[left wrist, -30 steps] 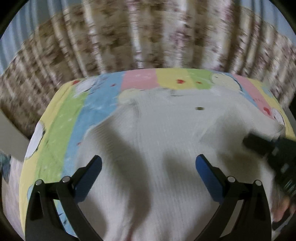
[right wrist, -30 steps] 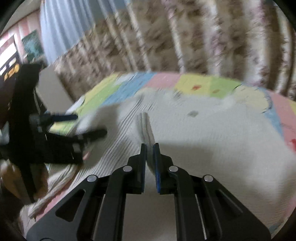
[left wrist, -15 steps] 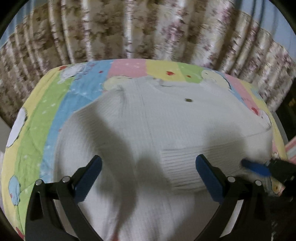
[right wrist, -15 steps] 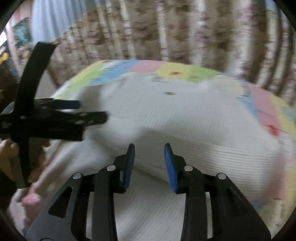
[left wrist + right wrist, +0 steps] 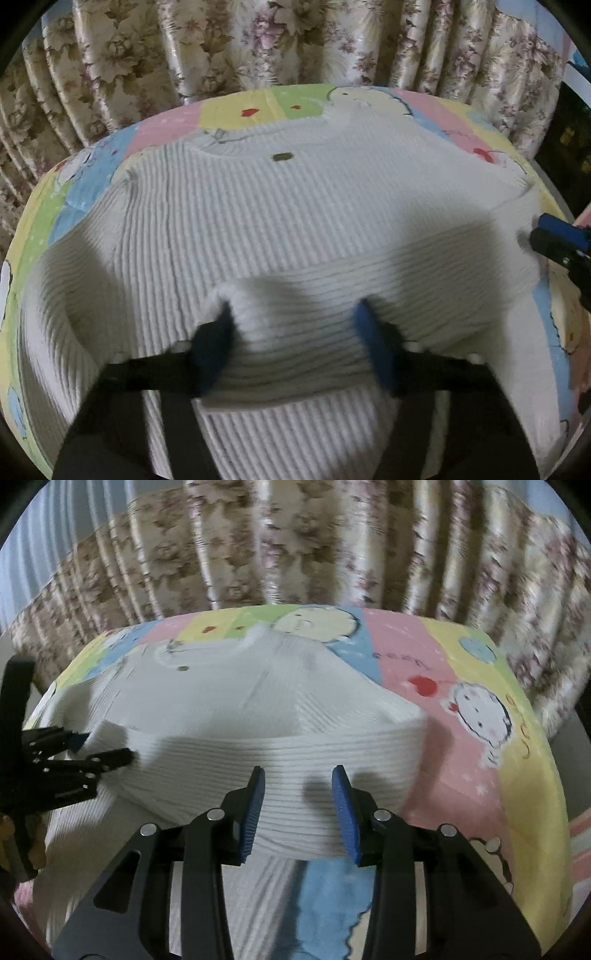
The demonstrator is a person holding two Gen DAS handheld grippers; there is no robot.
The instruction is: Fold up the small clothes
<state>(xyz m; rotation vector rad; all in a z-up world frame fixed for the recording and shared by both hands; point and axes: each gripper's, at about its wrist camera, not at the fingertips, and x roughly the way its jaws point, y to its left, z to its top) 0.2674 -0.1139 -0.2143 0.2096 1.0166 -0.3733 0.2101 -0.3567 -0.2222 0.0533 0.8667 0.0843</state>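
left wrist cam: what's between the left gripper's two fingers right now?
In the left wrist view, a raised bunch of the folded-over sleeve of the white ribbed sweater sits between the open fingers of the left gripper; nothing else lies in that gap.

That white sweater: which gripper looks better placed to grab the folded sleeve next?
Probably the left gripper: its open fingers already straddle the folded sleeve of the white sweater. The right gripper is open too, at the sleeve's fold edge.

Each wrist camera looks forward along its own jaws, close above the white sweater (image 5: pixel 295 221), toward the floral curtain (image 5: pixel 295 554); both share these.
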